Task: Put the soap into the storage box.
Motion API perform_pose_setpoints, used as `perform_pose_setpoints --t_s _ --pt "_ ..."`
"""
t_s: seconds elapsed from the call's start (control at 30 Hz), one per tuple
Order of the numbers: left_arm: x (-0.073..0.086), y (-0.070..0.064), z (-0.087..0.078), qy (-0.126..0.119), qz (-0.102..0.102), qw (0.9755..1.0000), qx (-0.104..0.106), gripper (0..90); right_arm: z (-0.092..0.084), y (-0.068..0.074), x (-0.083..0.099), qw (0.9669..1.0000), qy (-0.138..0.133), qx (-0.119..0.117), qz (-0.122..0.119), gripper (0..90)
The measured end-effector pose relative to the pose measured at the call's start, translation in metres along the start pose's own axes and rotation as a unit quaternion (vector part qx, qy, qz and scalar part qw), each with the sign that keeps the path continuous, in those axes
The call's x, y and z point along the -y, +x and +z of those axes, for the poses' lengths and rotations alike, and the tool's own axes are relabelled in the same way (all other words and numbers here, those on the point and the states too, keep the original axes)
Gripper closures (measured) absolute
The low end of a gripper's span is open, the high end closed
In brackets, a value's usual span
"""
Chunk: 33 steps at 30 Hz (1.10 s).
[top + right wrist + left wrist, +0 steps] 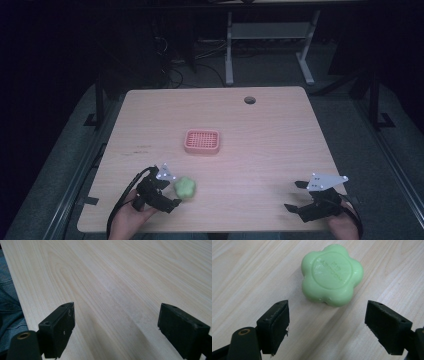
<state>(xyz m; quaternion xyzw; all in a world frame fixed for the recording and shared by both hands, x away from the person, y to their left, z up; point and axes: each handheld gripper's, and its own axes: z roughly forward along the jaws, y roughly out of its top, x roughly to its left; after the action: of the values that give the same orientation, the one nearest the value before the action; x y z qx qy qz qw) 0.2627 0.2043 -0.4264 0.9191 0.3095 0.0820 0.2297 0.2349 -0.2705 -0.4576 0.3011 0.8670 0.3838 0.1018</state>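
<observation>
Now the left gripper (pixel 170 192) sits near the table's (pixel 270 145) front left corner, jaws spread wide and holding nothing. Right ahead of them lies the soap (pixel 185 187), a pale green flower-shaped bar, flat on the wood. From the left gripper view, the soap (pixel 332 275) rests just beyond the open fingertips (pixel 275 320), close but not touching either one, with raised lettering stamped in a round centre on its top face. Further in, near the middle of the table, a pink tray (pixel 202 141) with a gridded top stands well apart from the soap. Over at the front right corner, the right gripper (pixel 300 197) rests low by the front edge, its jaws also wide open and empty, bare wood (pixel 120 290) between them and blue denim (pixel 10 305) past the edge.
</observation>
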Motion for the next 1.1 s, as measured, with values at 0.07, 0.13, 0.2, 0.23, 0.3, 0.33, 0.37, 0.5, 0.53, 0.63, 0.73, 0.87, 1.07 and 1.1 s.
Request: perform_pose_setpoints --t_s 0.07,0.13,0.2,0.23,0.3,0.33,0.37,0.5,0.53,0.63,0.73,0.87,1.07,1.1 --pt "-0.002 0.000 -0.001 0.001 -0.003 1.0000 0.001 19.9 0.000 0.000 0.000 1.0000 0.000 0.000 0.000 13.8" --pt "-0.005 0.000 -0.002 0.002 0.001 1.0000 -0.001 19.9 0.000 0.000 0.000 1.0000 0.000 0.000 -0.004 13.8" --pt "-0.010 0.000 -0.002 0.005 0.006 1.0000 0.002 19.8 0.000 0.000 0.000 1.0000 -0.001 -0.001 -0.003 13.8" --pt "-0.012 -0.001 -0.001 0.007 0.008 0.9999 0.002 19.8 0.000 0.000 0.000 1.0000 -0.001 -0.001 -0.004 13.8" --pt "-0.014 -0.001 -0.001 0.009 0.011 0.9999 0.002 19.7 0.000 0.000 0.000 1.0000 -0.001 -0.001 -0.004 13.8" --pt "-0.016 -0.001 0.000 0.011 0.011 0.9999 0.003 19.6 0.000 0.000 0.000 1.0000 -0.003 -0.001 -0.004 13.8" --pt "-0.019 -0.002 0.001 0.013 0.014 0.9998 0.002 19.6 0.000 0.000 0.000 1.0000 -0.003 -0.001 -0.004 13.8" --pt "-0.025 -0.002 0.004 0.021 0.018 0.9996 0.003 19.7 0.000 0.000 0.000 1.0000 -0.004 -0.002 -0.005 13.8" --pt "-0.027 -0.003 0.004 0.022 0.016 0.9996 0.005 19.7 0.000 0.000 0.000 1.0000 -0.004 -0.002 -0.005 13.8" --pt "-0.031 -0.003 0.008 0.030 0.014 0.9994 0.007 19.6 0.000 0.000 0.000 1.0000 -0.003 -0.002 -0.004 13.8" --pt "-0.033 -0.003 0.011 0.034 0.015 0.9993 0.007 19.6 0.000 0.000 0.000 1.0000 -0.003 -0.003 -0.005 13.8" --pt "-0.037 -0.005 0.013 0.041 0.020 0.9989 0.007 19.6 0.000 0.000 0.000 1.0000 -0.002 -0.003 -0.002 13.8" --pt "-0.042 -0.004 0.018 0.050 0.018 0.9986 0.004 19.6 0.000 0.000 0.000 1.0000 -0.003 -0.003 -0.003 13.8" --pt "-0.042 -0.004 0.018 0.050 0.018 0.9986 0.004 19.7 0.000 0.000 0.000 1.0000 -0.002 -0.004 -0.003 13.8"
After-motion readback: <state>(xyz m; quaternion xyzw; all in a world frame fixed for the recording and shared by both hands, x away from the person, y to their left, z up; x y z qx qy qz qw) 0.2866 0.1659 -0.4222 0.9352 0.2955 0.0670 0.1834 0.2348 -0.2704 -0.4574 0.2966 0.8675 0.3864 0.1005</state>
